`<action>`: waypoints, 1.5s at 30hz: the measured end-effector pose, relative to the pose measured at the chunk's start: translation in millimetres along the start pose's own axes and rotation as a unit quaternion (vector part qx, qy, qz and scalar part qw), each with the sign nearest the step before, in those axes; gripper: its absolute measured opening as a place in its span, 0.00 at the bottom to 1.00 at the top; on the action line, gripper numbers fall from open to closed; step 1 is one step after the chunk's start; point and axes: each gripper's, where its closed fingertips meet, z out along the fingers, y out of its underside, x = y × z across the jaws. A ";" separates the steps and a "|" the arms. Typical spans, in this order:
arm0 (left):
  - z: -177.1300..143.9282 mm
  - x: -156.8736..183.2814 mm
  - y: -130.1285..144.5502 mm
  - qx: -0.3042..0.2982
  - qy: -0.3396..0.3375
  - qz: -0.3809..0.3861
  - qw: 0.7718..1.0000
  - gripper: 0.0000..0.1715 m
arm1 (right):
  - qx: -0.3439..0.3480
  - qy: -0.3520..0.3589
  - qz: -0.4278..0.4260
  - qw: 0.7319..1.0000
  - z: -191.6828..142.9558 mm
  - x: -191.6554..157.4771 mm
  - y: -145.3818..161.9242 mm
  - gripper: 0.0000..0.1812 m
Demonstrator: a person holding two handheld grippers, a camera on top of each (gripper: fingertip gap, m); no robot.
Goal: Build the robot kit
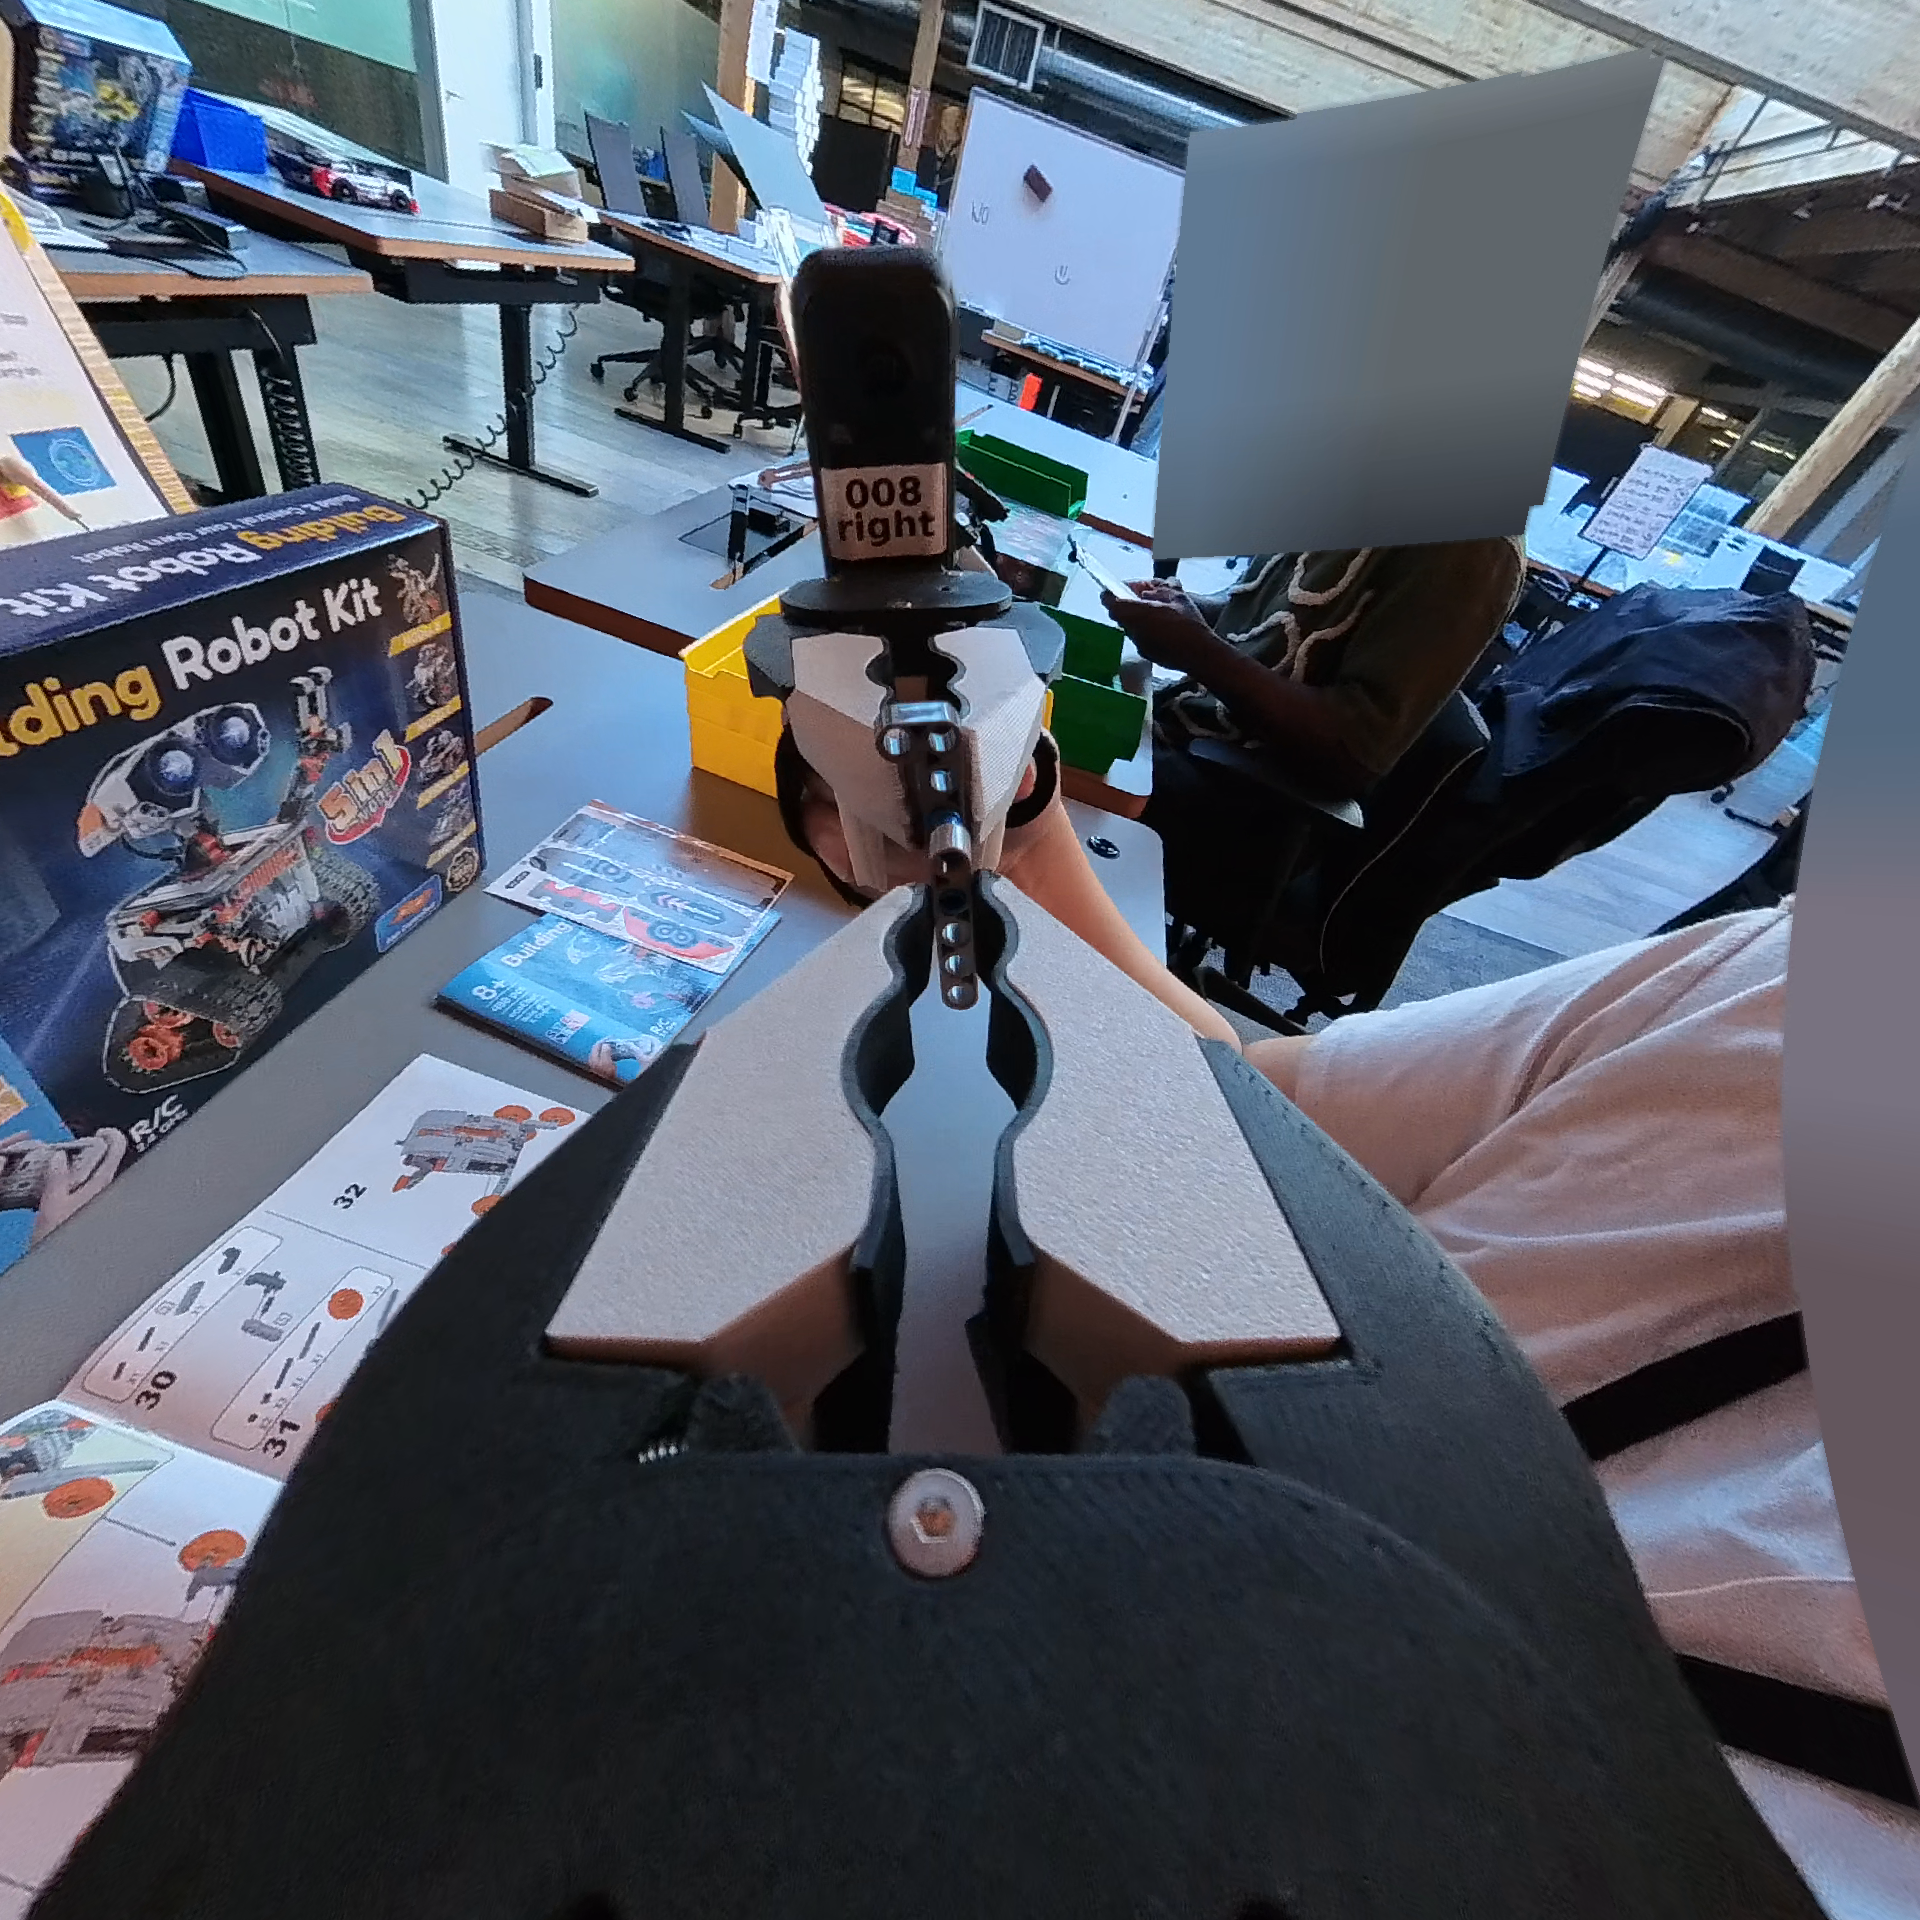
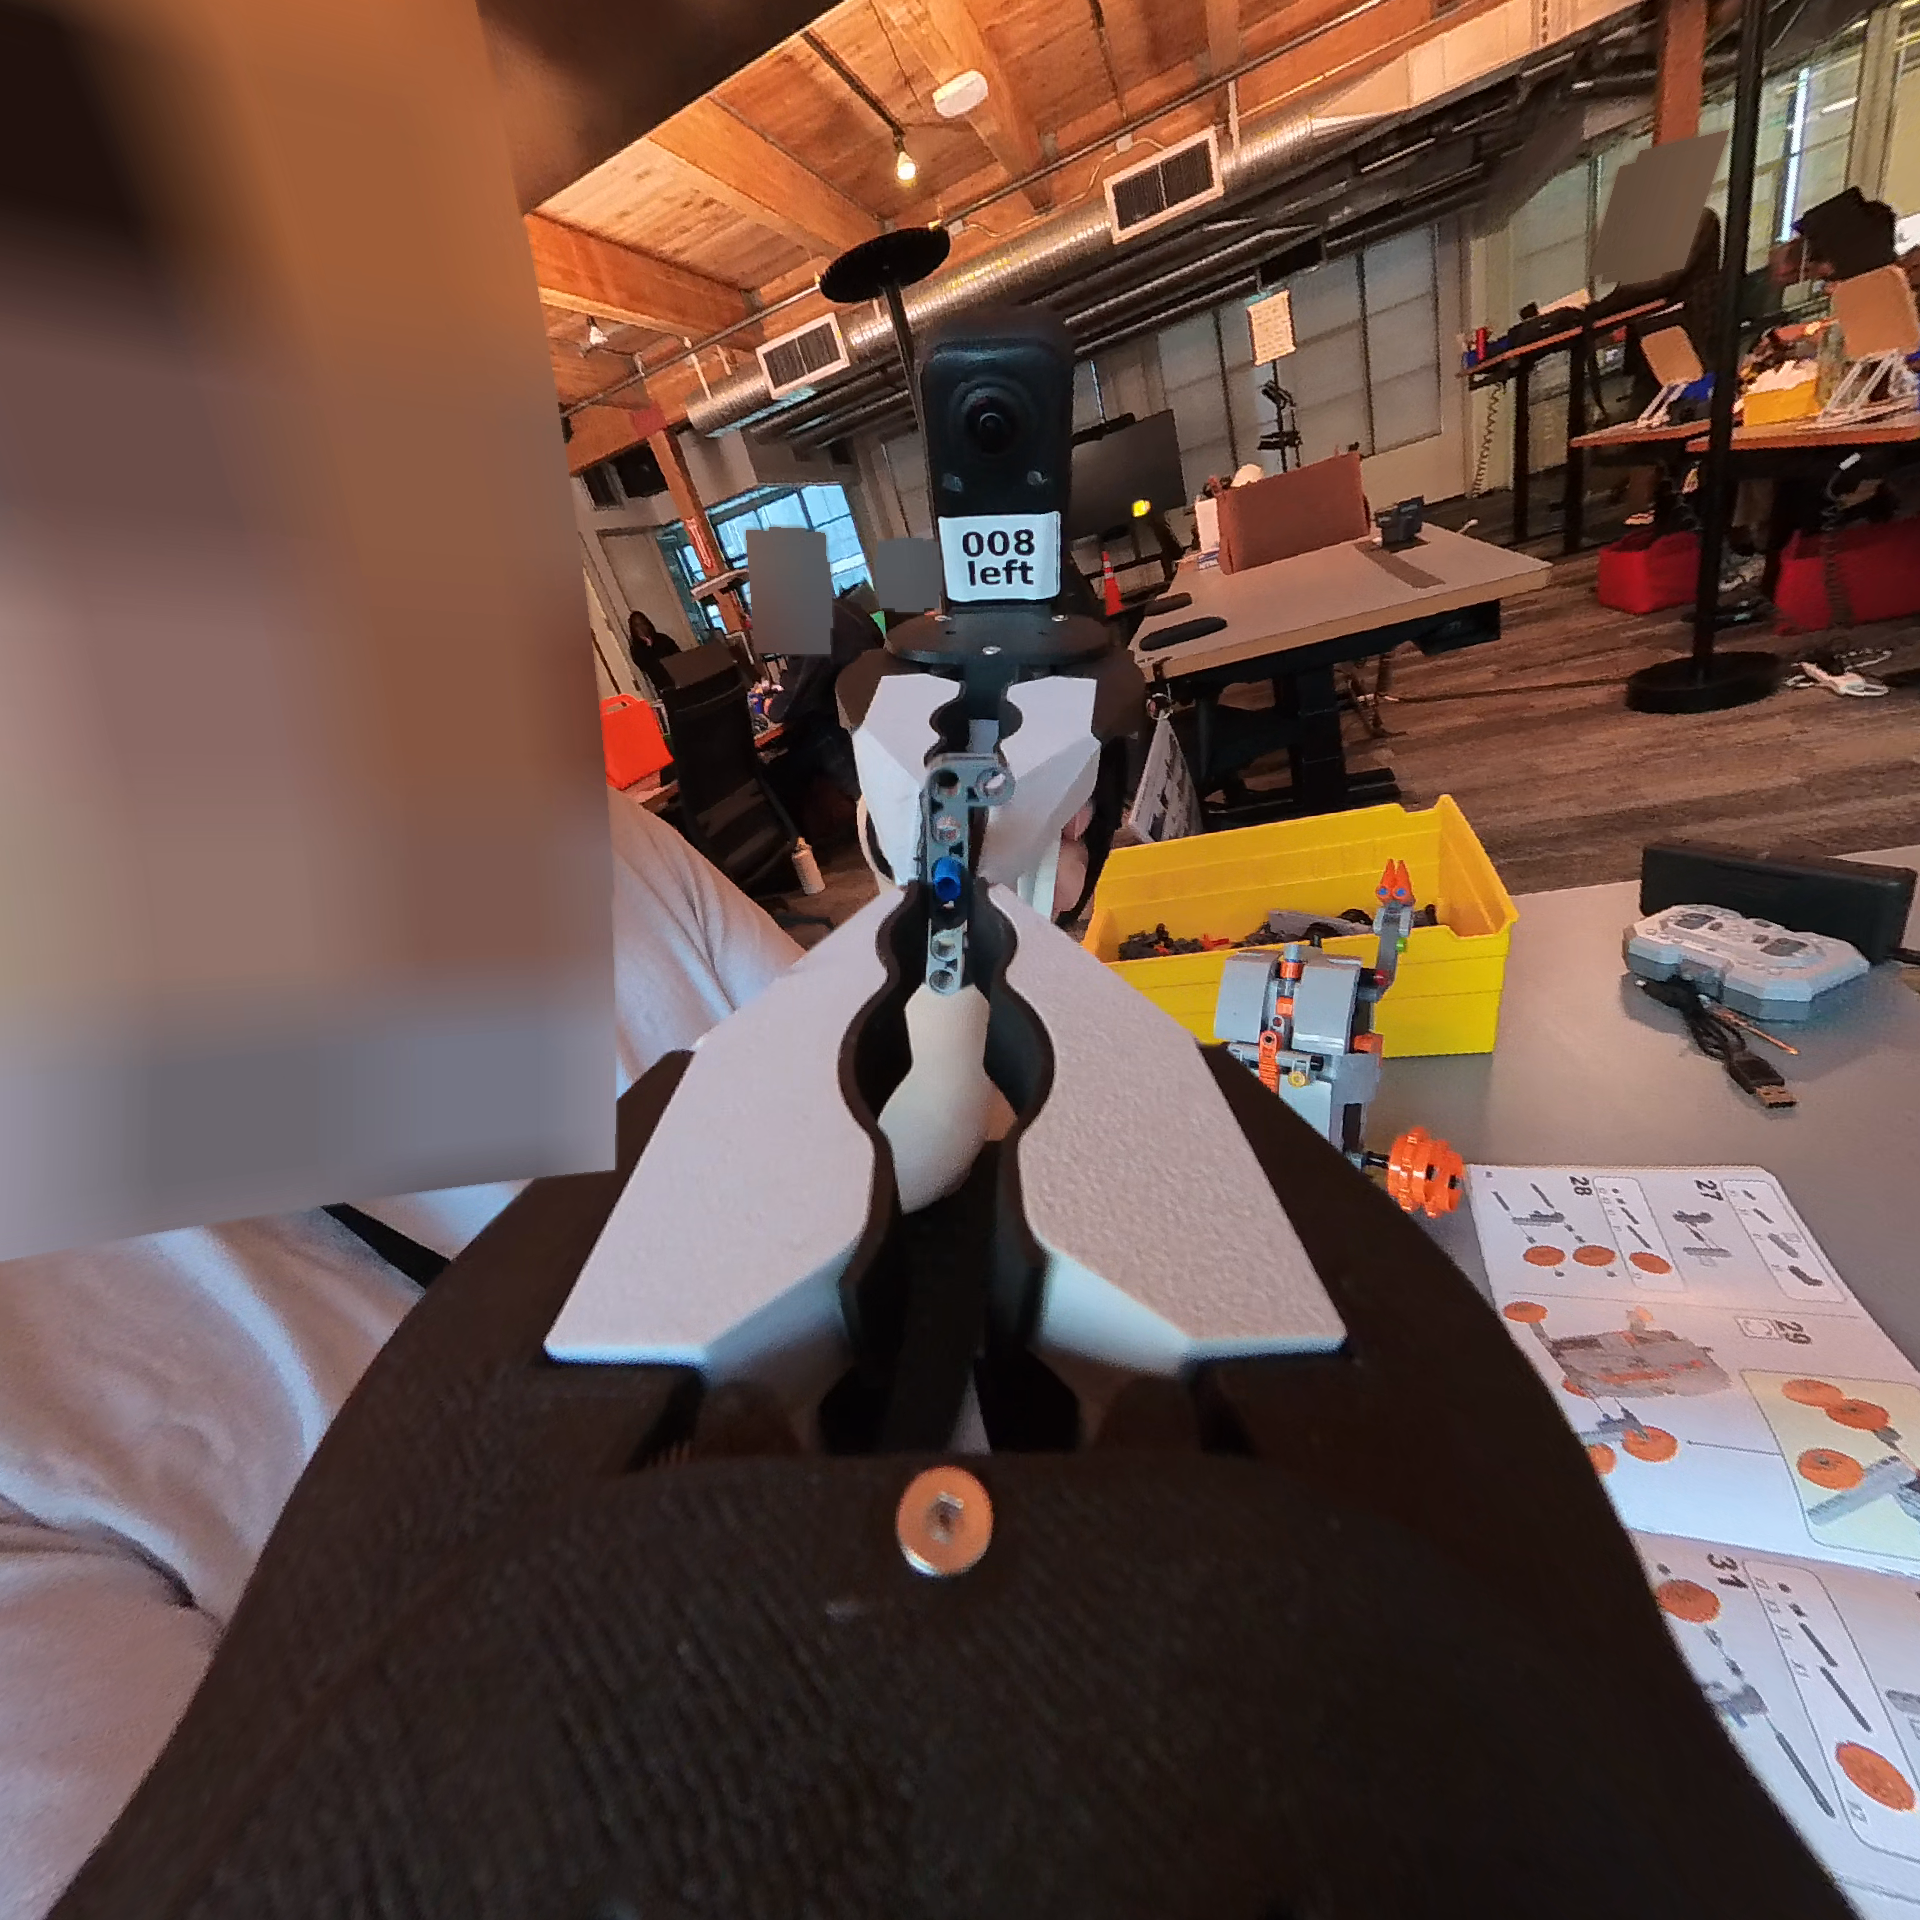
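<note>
The two claws meet tip to tip in the air above the near edge of the grey table (image 2: 1621, 1101), both pinching one long grey holed beam (image 1: 951, 914). The left claw (image 1: 948, 914) is closed narrowly on the beam's lower end; the right claw (image 2: 951, 935) is closed on the same beam, which carries a blue pin (image 2: 943, 871) and an angled piece at its far end. Taking the beam as landmark: in the left wrist view a dark blue kit box (image 1: 229, 748) stands well to its left, with a sticker sheet (image 1: 639, 883) and booklet (image 1: 582, 997) between, and open instruction pages (image 1: 260, 1278) lie lower left. In the right wrist view a yellow bin (image 2: 1444, 977) of parts sits to its right, a half-built grey and orange model (image 2: 1304, 1029) just before the bin, and a grey controller (image 2: 1740, 961) farther right. Bare table lies between the model and the controller.
</note>
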 end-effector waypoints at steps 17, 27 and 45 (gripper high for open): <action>5.4 -5.1 0.7 -0.001 -0.030 0.025 0.999 0.03 | -0.005 0.024 -0.010 1.000 -5.8 2.7 0.4 0.04; 6.4 -5.9 -2.9 0.012 -0.041 0.033 0.999 0.03 | 0.005 0.029 -0.028 0.999 -6.5 2.0 -3.3 0.04; 26.4 -3.9 19.2 -0.048 -0.015 0.049 0.998 0.03 | -0.026 0.017 -0.033 0.999 -0.3 -2.7 6.6 0.05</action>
